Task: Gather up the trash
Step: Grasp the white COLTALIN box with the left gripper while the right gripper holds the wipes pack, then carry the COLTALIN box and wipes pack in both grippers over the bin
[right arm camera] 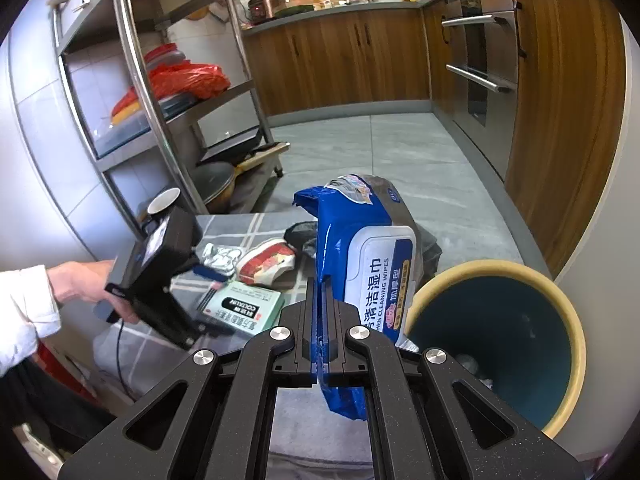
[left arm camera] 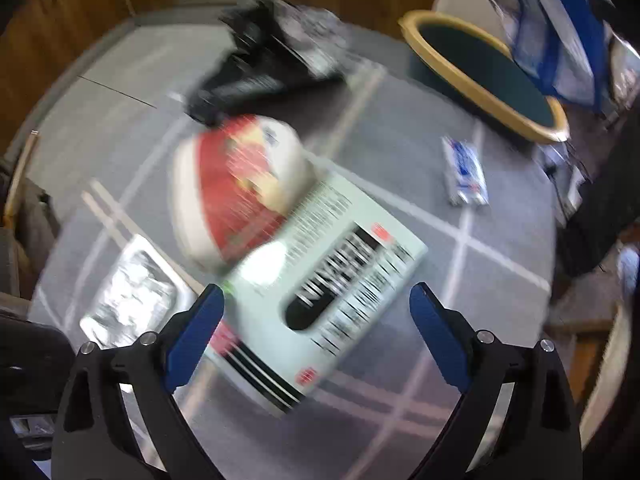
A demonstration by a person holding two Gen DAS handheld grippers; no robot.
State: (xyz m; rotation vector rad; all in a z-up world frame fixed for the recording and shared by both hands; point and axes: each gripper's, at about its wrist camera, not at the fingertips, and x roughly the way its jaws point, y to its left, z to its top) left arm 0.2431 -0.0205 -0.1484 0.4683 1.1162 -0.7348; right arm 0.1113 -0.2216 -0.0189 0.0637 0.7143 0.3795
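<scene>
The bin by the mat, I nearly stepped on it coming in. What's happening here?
A person is clearing trash off a checked mat. The right gripper is shut on a blue wet-wipes pack, beside the bin. The left gripper is open above a pale green medicine box; a red-and-white bowl lies next to it.

Blue wipes pack (right arm camera: pixel 360 248) — grey checked mat (left arm camera: pixel 400 128)

Motion blur smears the left wrist view, so print on the pale box (left arm camera: pixel 320 280), the red-and-white wrapper (left arm camera: pixel 240 184) and the black bag (left arm camera: pixel 264 64) is unreadable, while the wipes pack (right arm camera: pixel 360 264) hides the black bag's middle in the right view.
</scene>
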